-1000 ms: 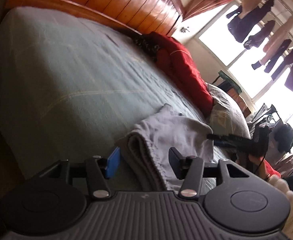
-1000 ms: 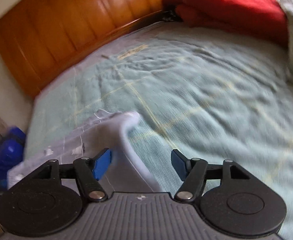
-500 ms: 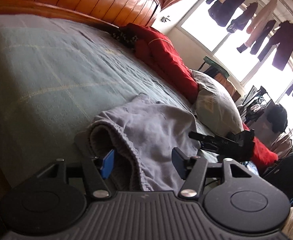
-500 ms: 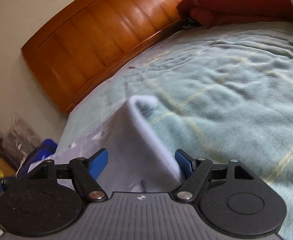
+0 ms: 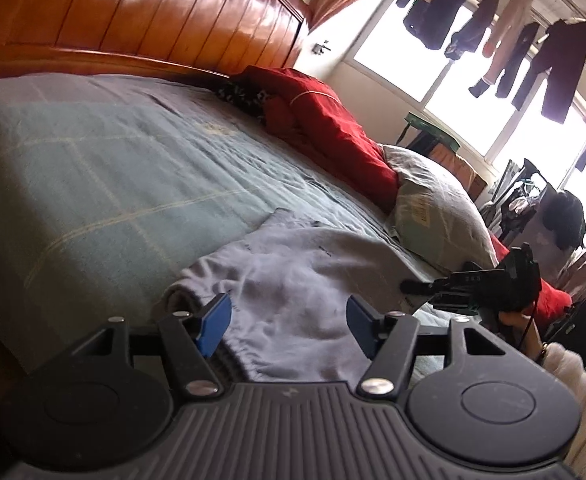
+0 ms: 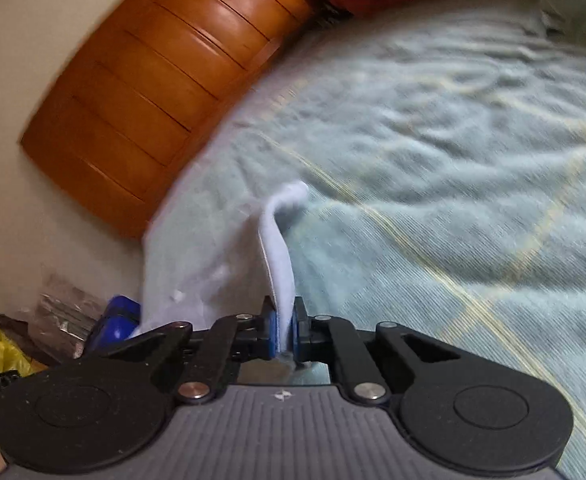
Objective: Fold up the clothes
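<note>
My right tongs (image 6: 283, 330) clamped on an edge of the pale grey garment (image 5: 293, 276), my left tongs (image 5: 287, 320) apart above its waistband, garment lay on the green bed (image 5: 93, 168), beside a pillow (image 5: 433, 216)

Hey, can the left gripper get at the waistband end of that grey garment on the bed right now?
Probably yes: the left gripper is open, the grey garment lies right between its fingers, and nothing blocks it.

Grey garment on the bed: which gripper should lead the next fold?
Right. The right gripper is already shut on the grey garment edge, lifting it; the left gripper is open, holding nothing.
</note>
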